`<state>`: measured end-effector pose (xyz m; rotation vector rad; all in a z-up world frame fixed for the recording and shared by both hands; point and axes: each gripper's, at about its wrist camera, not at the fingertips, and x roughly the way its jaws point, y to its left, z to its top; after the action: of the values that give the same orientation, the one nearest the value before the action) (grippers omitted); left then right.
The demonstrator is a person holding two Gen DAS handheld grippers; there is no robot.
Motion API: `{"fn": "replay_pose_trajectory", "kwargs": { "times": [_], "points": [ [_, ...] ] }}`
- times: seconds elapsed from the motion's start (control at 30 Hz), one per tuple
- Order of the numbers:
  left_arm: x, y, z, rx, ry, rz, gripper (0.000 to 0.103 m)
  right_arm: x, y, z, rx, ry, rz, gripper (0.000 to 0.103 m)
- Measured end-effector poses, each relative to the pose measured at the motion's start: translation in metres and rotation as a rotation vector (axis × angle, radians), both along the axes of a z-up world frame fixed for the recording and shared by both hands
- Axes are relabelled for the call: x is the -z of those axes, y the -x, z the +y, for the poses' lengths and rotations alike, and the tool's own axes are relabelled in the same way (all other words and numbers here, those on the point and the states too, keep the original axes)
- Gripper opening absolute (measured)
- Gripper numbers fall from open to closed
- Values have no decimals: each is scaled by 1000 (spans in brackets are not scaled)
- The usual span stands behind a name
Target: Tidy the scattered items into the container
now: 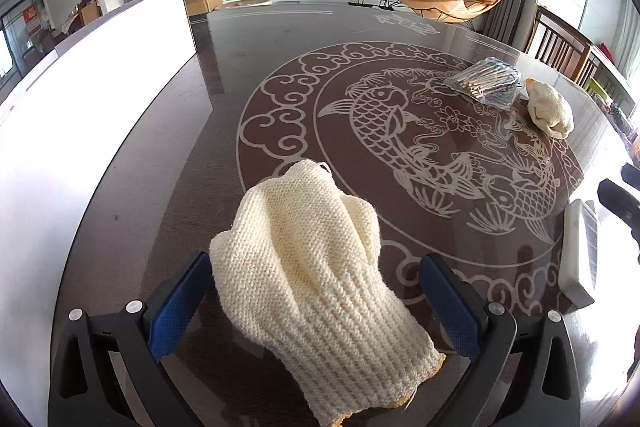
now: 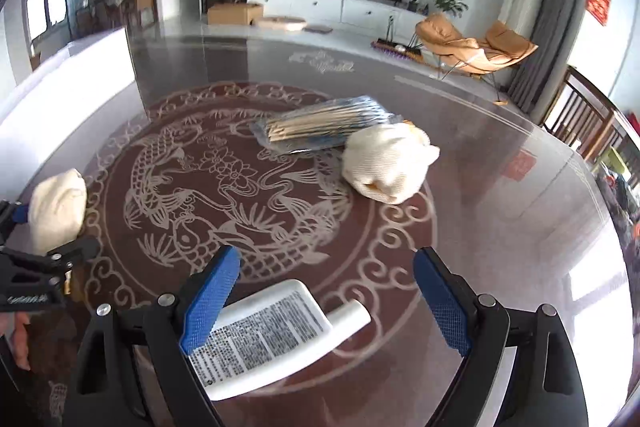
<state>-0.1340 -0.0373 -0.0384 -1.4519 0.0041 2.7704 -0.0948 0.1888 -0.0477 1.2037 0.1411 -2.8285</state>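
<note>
Open right claw (image 2: 326, 291) above bottle (image 2: 264, 335)

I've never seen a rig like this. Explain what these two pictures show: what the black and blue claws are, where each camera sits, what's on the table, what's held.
A person holds two hand grippers, a camera on each looking along its blue-padded fingers. Left camera: the left gripper stands open around a cream knitted glove. Right camera: the right gripper stands open over a white bottle; neither grips anything. On the patterned table also lie a packet of sticks and a balled glove. The white container stands left.
</note>
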Motion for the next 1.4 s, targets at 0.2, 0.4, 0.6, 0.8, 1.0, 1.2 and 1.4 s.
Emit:
{"fn": "replay_pose_trajectory", "kwargs": {
  "times": [0.2, 0.4, 0.6, 0.8, 1.0, 1.2, 1.4],
  "points": [
    [1, 0, 0, 0, 0, 0, 103, 18, -63, 43, 97, 145, -109, 89],
    [0, 0, -4, 14, -36, 7, 103, 38, -86, 47, 83, 254, -140, 90],
    [-5, -9, -14, 67, -113, 26, 103, 42, -93, 34, 85, 211, -108, 90],
    [0, -5, 6, 64, 9, -5, 103, 43, -92, 29, 79, 176, -90, 91],
    [-1, -5, 4, 57, 7, 0, 103, 43, -92, 28, 83, 171, -84, 91],
    [-1, -6, 3, 55, 7, 1, 103, 47, -88, 16, 86, 64, -107, 91],
    [-1, -6, 4, 54, 6, 1, 103, 48, -87, 16, 90, 53, -108, 91]
  ]
}}
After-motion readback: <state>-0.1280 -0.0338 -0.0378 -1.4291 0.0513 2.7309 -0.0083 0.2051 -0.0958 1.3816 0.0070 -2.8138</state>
